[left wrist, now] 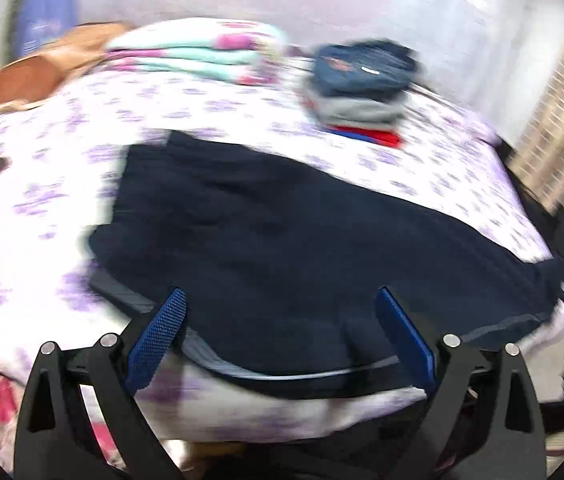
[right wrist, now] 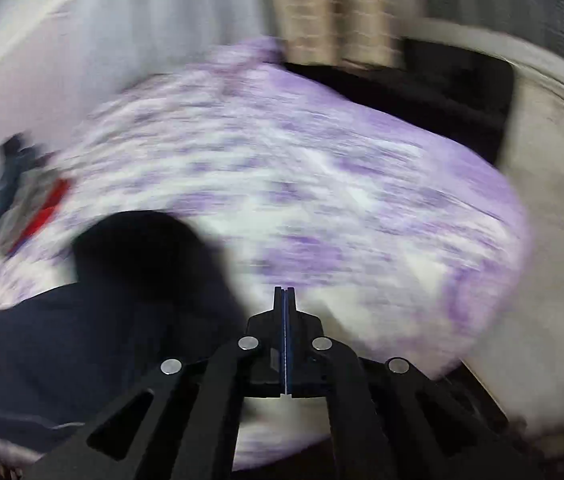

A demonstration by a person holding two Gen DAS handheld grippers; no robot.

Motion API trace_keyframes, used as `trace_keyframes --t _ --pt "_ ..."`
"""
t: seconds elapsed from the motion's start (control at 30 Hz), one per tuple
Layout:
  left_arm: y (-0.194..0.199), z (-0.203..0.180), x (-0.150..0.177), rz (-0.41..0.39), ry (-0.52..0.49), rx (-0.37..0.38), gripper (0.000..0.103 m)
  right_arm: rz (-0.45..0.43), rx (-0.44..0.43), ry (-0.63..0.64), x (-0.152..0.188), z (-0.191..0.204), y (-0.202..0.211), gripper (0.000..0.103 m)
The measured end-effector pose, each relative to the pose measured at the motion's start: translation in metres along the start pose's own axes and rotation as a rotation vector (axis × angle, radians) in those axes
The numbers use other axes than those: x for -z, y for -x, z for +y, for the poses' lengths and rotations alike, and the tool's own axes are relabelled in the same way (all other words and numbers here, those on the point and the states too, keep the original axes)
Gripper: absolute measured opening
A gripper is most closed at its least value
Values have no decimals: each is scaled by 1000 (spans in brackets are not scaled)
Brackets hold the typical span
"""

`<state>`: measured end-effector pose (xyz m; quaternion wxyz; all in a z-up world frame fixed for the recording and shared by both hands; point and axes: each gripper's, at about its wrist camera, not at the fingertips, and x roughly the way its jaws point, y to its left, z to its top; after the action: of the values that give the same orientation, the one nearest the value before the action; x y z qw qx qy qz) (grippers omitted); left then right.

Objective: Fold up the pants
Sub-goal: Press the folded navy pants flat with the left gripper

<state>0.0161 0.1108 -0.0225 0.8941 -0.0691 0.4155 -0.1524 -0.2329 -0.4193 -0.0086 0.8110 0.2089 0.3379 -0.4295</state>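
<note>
Looking steeply down from close above the near edge of the bed [left wrist: 241,96]; right view facing its far right corner. Shared: navy pants [left wrist: 282,232], folded stack [left wrist: 362,92].

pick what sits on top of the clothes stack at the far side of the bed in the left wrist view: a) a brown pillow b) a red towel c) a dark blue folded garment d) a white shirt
c: the stack of folded clothes on the floral bedsheet is topped by a dark blue folded garment, with grey and red layers beneath it.
</note>
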Motion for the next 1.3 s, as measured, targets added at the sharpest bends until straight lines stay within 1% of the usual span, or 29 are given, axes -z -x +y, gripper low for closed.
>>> trace_keyframes --t 0.07,0.1,0.13,0.17,0.2,0.23,0.27,0.33,0.37,0.4,0.47,0.5,0.53,0.57,0.6,0.7,0.73,0.77,0.8,0.83,0.87,0.93,0.97,1.03,1.07,1.1,1.17,1.27,1.3 --pt "-9 27 0 59 85 -47 93 2 -14 -55 1 -14 1 4" --pt "-10 38 0 70 144 -47 93 -41 -103 -72 3 -12 13 4" --pt "-7 42 0 58 175 -21 93 -69 -157 -63 4 -8 23 10" --pt "-2 39 0 33 179 9 93 -113 -230 -29 5 5 35 24" --pt "5 26 -2 4 145 32 93 -164 -303 26 7 24 49 62" --pt "9 14 -3 -16 107 43 93 -200 -353 81 11 41 59 71" --pt "12 -6 -4 -37 40 82 93 -206 -384 137 11 59 60 71" --pt "9 -44 1 -37 -89 117 94 -100 -409 243 16 96 44 69" --pt "2 -60 5 -33 -146 83 94 -44 -374 262 20 105 27 69" --pt "-10 -69 10 -15 -190 12 94 7 -308 275 23 107 10 66" --pt "-40 -61 14 65 -184 -80 94 97 -159 252 30 88 -28 53" --pt "-48 -50 15 91 -159 -76 90 73 -203 226 30 76 -30 48" --pt "-47 -41 16 65 -152 -52 85 56 -232 203 30 66 -29 45" --pt "-43 -38 15 67 -160 -56 82 54 -188 196 30 59 -25 40" --pt "-41 -36 14 76 -159 -57 78 46 -176 203 30 58 -21 41" --pt "-35 -34 9 85 -146 -44 76 -14 -70 215 22 63 0 51" --pt "-30 -37 8 76 -158 -43 80 -53 -91 226 14 68 10 51" --pt "-23 -44 8 55 -181 -19 83 -83 -197 236 3 82 24 54" --pt "-18 -54 6 40 -202 10 88 -83 -278 242 -8 92 26 65" --pt "-14 -66 5 22 -229 48 90 -58 -377 260 -20 110 27 76" --pt "-13 -82 4 5 -266 91 91 6 -513 303 -30 142 26 80" --pt "-17 -106 1 -13 -322 129 94 103 -693 368 -37 190 19 82" --pt "-25 -118 -1 -12 -339 133 94 186 -791 409 -40 230 6 84" --pt "-45 -131 -3 27 -343 151 94 335 -897 440 -40 283 -16 87" --pt "-61 -132 -2 80 -334 143 94 425 -944 453 -37 310 -29 88" --pt "-76 -130 0 141 -322 119 94 559 -980 469 -30 346 -52 88" --pt "-99 -120 7 244 -299 78 94 713 -968 499 -16 389 -78 88" --pt "-94 -113 15 275 -303 80 94 901 -986 537 2 429 -103 90" --pt "-91 -109 16 291 -295 88 94 928 -1000 561 7 436 -103 90"
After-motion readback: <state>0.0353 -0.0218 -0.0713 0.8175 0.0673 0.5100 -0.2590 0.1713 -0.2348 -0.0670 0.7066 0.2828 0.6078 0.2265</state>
